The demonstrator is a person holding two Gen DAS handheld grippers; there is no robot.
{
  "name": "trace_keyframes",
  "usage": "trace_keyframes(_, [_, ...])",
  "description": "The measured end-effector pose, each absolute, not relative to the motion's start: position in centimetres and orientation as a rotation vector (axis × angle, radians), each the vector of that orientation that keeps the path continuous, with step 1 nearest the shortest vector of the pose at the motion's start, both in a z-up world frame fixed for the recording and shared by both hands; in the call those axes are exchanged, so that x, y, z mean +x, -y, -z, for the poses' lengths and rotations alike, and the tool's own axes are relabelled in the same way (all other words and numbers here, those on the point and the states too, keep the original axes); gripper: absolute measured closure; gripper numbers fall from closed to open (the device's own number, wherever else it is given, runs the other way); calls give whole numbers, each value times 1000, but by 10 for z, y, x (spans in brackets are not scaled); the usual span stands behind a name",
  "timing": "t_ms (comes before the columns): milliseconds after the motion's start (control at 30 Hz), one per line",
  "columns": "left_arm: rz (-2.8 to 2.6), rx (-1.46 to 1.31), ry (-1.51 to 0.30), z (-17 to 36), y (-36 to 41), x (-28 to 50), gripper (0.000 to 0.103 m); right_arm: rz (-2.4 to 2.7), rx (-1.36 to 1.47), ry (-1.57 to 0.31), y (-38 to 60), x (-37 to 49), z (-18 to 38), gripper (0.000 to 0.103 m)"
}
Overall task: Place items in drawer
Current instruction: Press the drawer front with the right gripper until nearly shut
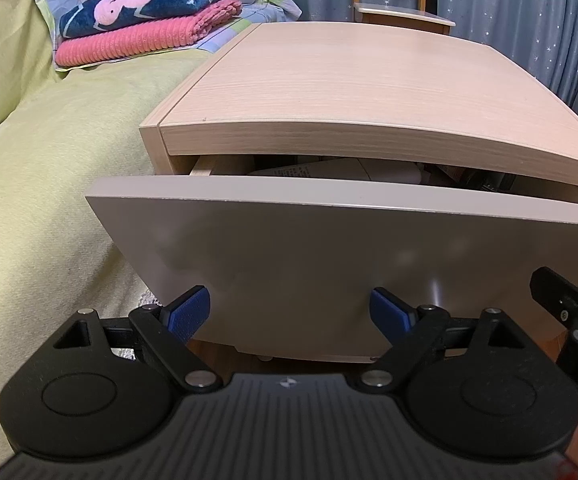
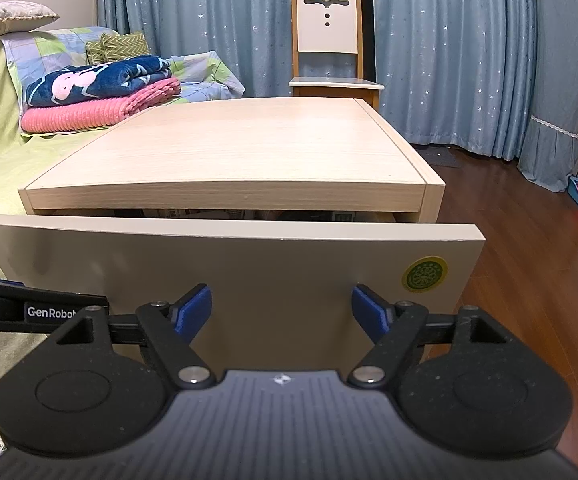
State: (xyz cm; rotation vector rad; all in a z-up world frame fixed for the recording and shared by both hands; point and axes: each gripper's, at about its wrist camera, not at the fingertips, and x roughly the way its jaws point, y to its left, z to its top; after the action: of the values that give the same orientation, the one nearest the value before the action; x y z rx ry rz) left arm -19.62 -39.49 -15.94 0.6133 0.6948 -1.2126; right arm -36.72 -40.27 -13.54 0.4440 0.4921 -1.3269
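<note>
- two sets of tongs face a pale wooden nightstand [image 2: 229, 152] from the front, both spread wide and holding nothing.
- left tongs [image 1: 290, 314] sit low before the drawer front [image 1: 329, 260], blue pads [image 1: 189, 312] apart on either side of the panel's lower part; contact with it cannot be told.
- right tongs [image 2: 281, 308] hang in the same pose before the same panel, near a round green-and-yellow sticker [image 2: 424, 274] at its right edge.
- drawer [image 2: 229, 236] stands pulled out a little beneath the nightstand top; white packets and darker items [image 1: 329, 170] lie inside it, seen only through the narrow gap and too hidden to name.
- beside the nightstand, a bed with a yellow-green cover [image 1: 49, 160] carries folded pink [image 2: 89, 110] and navy blankets [image 2: 97, 78].
- behind, a white-and-wood chair [image 2: 327, 48] stands against blue star-print curtains [image 2: 449, 60]; dark wood floor [image 2: 529, 260] runs to the right.
</note>
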Motion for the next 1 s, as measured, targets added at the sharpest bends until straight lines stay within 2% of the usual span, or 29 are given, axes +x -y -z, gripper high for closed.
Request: trace_keyframes(1000, [1213, 604, -705, 161, 406, -192, 14, 1338, 436, -488, 405, -366, 135, 27])
